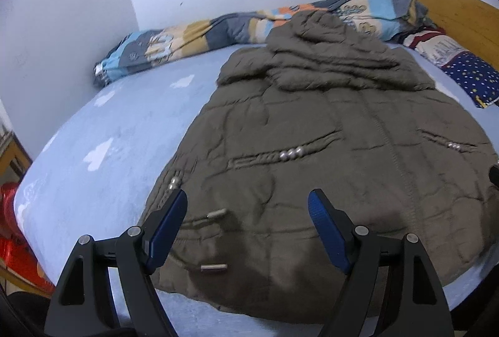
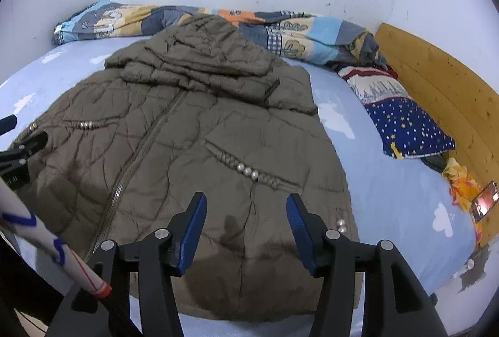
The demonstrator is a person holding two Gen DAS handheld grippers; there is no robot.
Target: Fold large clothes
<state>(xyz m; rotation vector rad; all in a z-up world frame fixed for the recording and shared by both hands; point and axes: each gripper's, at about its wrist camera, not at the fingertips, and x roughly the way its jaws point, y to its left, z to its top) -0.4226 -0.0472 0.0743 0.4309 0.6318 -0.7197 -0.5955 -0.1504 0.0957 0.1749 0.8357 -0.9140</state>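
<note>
A large olive-brown quilted jacket lies flat on the light blue bed sheet, front up, hood toward the wall, hem toward me. It also shows in the right wrist view, with its zipper running down the middle. My left gripper is open and empty, hovering over the hem's left part. My right gripper is open and empty, over the hem's right part. The left gripper's body shows at the left edge of the right wrist view.
A rolled patchwork quilt lies along the white wall. A star-patterned blue pillow and a wooden headboard are at the right. A phone lies near the headboard. A red object stands beside the bed at left.
</note>
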